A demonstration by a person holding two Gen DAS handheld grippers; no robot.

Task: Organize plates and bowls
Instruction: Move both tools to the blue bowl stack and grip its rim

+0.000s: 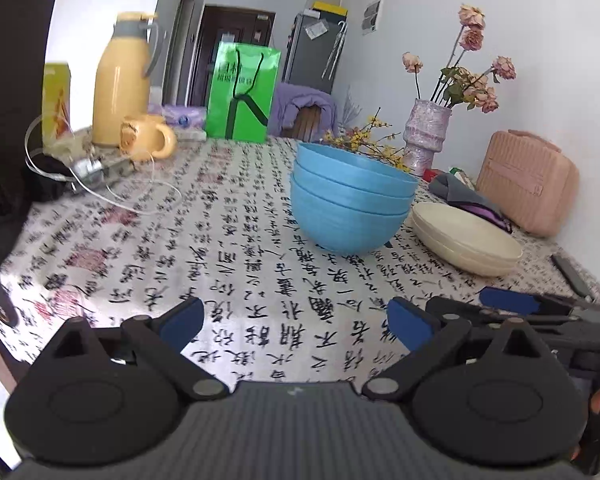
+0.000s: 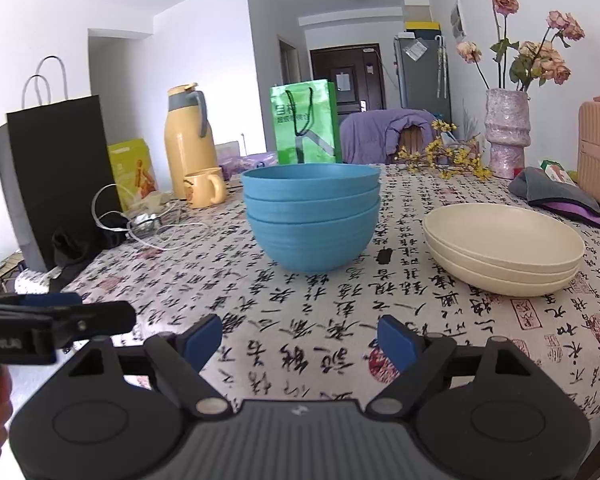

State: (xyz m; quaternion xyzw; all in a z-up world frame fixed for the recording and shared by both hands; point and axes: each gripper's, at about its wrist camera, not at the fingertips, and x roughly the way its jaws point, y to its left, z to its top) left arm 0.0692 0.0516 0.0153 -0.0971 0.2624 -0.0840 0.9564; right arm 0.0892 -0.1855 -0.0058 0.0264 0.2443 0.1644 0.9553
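A stack of three blue bowls [image 1: 350, 200] [image 2: 312, 216] stands in the middle of the table. A stack of cream plates [image 1: 466, 240] [image 2: 502, 248] sits just right of it. My left gripper [image 1: 296, 324] is open and empty, low over the near tablecloth, well short of the bowls. My right gripper [image 2: 300, 340] is open and empty, also near the front, facing the bowls. The right gripper's fingers [image 1: 512, 300] show at the right edge of the left wrist view; the left gripper's fingers [image 2: 60, 312] show at the left of the right wrist view.
A table with a calligraphy cloth [image 2: 300, 300] holds a yellow thermos [image 2: 188, 140], a yellow mug [image 2: 204, 188], a green bag [image 2: 306, 124], a black bag [image 2: 56, 176], loose wire [image 2: 140, 224], a flower vase [image 2: 504, 132], a pink case [image 1: 528, 184], a grey cloth [image 2: 552, 196] and a remote [image 1: 572, 276].
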